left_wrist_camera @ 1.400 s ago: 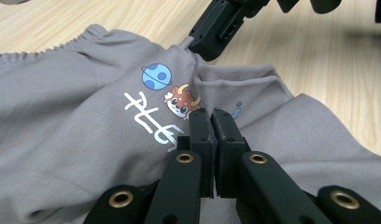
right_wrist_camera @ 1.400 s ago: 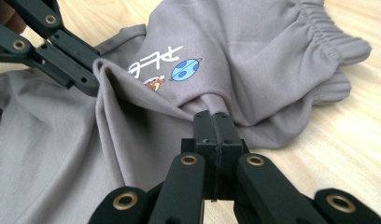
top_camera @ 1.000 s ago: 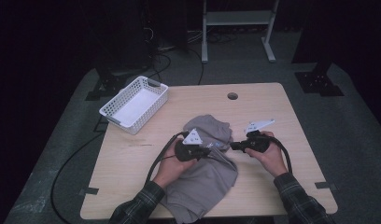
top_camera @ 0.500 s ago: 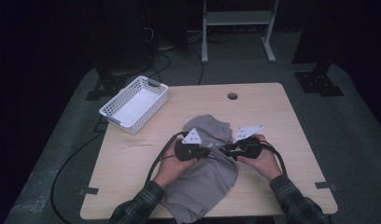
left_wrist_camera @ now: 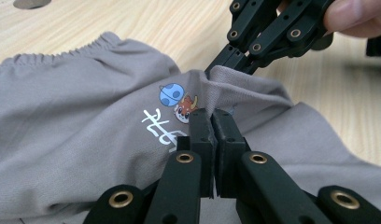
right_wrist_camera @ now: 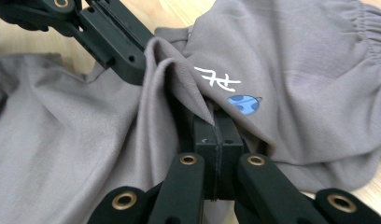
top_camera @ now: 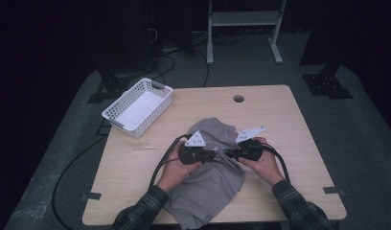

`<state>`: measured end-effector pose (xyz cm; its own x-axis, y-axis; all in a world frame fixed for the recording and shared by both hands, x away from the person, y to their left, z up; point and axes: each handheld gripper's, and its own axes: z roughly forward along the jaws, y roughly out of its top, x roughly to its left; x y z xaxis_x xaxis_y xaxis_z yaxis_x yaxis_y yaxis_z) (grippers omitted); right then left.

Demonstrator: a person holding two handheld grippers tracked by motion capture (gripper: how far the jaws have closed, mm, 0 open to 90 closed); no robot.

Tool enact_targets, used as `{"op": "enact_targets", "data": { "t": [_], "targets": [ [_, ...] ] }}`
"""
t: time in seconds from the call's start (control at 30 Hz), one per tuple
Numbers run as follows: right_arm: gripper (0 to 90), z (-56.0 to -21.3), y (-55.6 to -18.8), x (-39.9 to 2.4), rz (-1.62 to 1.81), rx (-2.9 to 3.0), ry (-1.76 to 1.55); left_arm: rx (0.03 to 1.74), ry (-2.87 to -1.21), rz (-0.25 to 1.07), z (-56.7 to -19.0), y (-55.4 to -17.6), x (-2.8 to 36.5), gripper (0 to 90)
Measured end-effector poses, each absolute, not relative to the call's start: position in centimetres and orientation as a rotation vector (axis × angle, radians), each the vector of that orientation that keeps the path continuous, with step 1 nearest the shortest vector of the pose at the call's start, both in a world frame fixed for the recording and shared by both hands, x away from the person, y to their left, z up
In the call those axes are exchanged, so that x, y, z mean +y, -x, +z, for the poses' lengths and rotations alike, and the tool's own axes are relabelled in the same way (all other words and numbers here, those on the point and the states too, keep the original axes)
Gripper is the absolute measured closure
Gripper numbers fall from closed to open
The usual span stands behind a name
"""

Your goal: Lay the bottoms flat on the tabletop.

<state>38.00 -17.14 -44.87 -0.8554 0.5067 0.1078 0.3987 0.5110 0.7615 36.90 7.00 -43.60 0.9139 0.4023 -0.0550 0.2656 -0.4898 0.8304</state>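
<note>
A white slatted basket [top_camera: 137, 106] sits at about ten o'clock on the tabletop [top_camera: 289, 124], well apart from the work, with a white sheet lying flat inside it. A round cable hole [top_camera: 238, 98] lies at twelve o'clock near the far edge. Black cables trail from both tongs back toward the person, the left one looping off the near-left edge. Nothing lies between the basket and the cloth; the wood around them is bare.

The grey garment [top_camera: 210, 177] lies crumpled from the middle of the tabletop down to six o'clock, where it hangs over the near edge between the plaid sleeves. It is soft taupe-grey fabric with an elastic gathered hem at its far end, and it bears a small print: white characters, a blue ball and a little orange cartoon figure [left_wrist_camera: 179, 103].

The left tongs [left_wrist_camera: 212, 122] are clamped on a raised fold of the garment just beside the print. The right tongs [right_wrist_camera: 215, 125] have just been closing and now pinch a ridge of the same fold, tip to tip with the left ones, both meeting near the middle of the cloth.
</note>
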Motion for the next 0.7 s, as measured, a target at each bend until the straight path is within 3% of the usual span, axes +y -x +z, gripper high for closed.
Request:
{"op": "enact_targets", "data": {
  "t": [0.7],
  "targets": [
    [89.5, -43.6, -38.7, -21.3, 1.368, 2.487, -0.927, 0.603, -2.038, 0.231, -42.1, -37.8, 10.6, 89.6]
  ]
}}
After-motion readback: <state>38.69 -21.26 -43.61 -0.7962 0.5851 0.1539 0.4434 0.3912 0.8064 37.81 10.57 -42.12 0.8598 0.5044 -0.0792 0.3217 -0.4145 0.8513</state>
